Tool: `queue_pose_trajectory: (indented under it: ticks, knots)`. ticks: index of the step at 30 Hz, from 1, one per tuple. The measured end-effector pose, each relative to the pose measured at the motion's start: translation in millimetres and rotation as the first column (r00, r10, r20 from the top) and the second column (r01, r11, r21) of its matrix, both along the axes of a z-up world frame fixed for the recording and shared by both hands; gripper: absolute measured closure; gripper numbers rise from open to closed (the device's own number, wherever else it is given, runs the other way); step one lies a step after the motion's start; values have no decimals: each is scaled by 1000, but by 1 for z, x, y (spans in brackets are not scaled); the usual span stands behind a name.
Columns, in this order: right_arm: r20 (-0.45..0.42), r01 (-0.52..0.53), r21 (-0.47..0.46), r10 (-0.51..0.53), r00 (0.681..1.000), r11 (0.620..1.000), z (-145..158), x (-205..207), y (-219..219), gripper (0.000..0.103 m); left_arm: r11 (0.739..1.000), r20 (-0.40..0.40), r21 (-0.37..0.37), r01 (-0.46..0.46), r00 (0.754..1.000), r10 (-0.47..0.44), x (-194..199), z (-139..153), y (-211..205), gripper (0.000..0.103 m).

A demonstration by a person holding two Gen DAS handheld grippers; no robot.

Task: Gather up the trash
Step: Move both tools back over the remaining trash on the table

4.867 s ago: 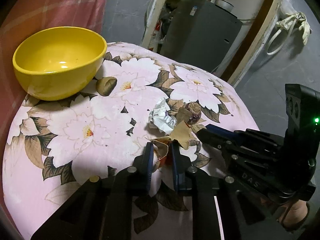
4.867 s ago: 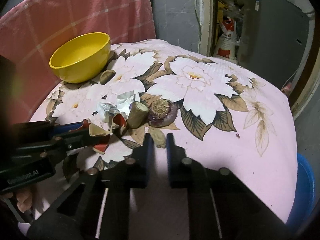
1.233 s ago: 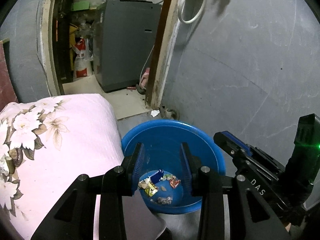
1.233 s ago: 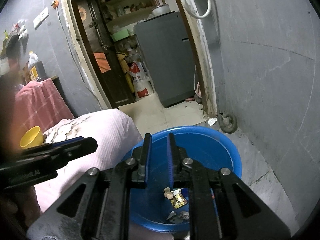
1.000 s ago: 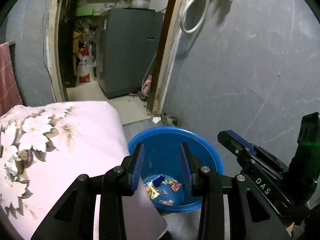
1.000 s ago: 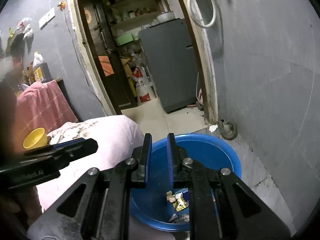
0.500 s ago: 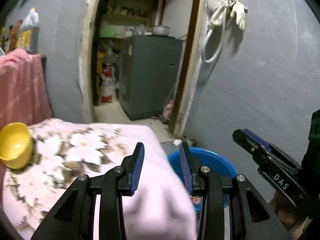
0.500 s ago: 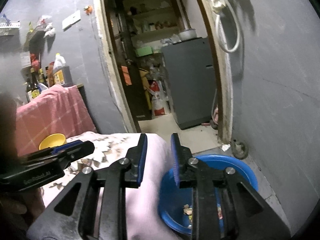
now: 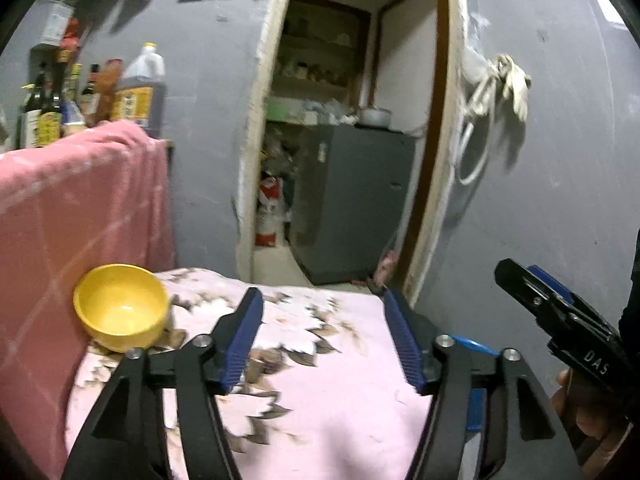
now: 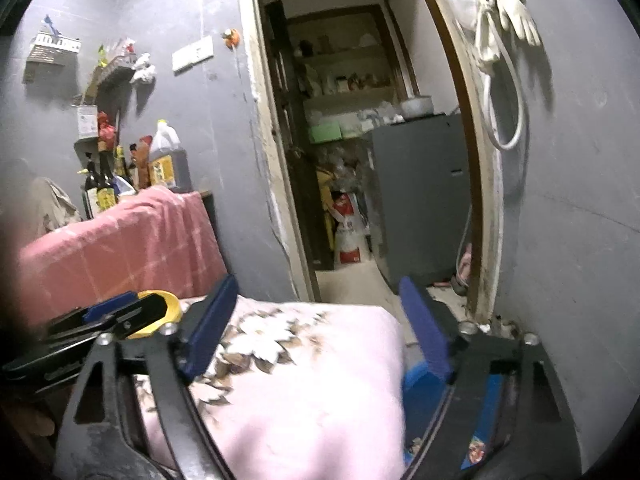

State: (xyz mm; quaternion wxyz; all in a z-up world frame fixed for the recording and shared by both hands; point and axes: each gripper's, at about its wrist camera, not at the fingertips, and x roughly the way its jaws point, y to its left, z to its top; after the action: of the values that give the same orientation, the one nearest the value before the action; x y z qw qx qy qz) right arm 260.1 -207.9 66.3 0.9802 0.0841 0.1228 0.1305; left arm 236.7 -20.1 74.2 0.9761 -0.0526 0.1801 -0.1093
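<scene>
My left gripper [image 9: 326, 340] is open and empty, held above the pink floral cushion [image 9: 320, 396]. Small brown trash bits [image 9: 264, 360] lie blurred on the cushion near its left fingertip. My right gripper [image 10: 320, 324] is open and empty, held high over the same cushion [image 10: 304, 392]; it also shows at the right of the left wrist view [image 9: 560, 320]. The blue basin [image 10: 420, 388] sits low on the floor to the right, mostly hidden behind my right finger, with a scrap of wrapper [image 10: 476, 450] in it. Its rim shows in the left wrist view [image 9: 472, 346].
A yellow bowl [image 9: 120, 312] stands at the cushion's far left, against a pink checked cloth [image 9: 72, 216]. Bottles [image 9: 136, 92] stand behind it. A doorway [image 10: 360, 160] leads to a grey cabinet [image 10: 420, 200]. A grey wall [image 10: 580, 220] is at the right.
Both grippers have lifted and swung left from over the blue basin back toward the cushion. Both have opened wide; the trash dropped earlier lies in the basin.
</scene>
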Motion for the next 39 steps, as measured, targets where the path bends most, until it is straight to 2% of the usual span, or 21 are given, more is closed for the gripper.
queue_pose_trajectory:
  ticks: [2,3,5,7,10,13,21,25,39]
  knots:
    - [20,-5,2,5,1000,1000,4,-3,9,4,999,22,-18,-28,999,29,-7,2,16,24]
    - [29,-5,2,5,1000,1000,6,-4,15,0,999,30,-27,-41,999,42,-9,3,21,20]
    - [52,-7,1,7,999,1000,9,-7,24,0,995,56,-58,-77,995,80,-16,4,37,9]
    - [59,-12,-11,12,998,1000,11,-8,33,0,989,77,-84,-119,989,125,-22,4,52,2]
    - [52,-20,-37,22,998,999,12,-7,48,0,980,89,-102,-169,980,178,-29,3,71,2]
    - [53,-36,-55,38,998,998,10,-7,58,0,974,90,-90,-207,973,215,-31,1,85,2]
    - [95,-81,-99,90,991,992,3,-2,87,0,962,106,-74,-261,958,268,-36,-11,106,2]
    - [88,-112,-133,124,988,985,-8,9,99,0,961,65,-70,-266,960,271,-27,-23,114,2]
    - [-117,-219,-198,199,973,956,-64,75,118,0,972,-133,-74,-223,968,212,28,-69,117,4]
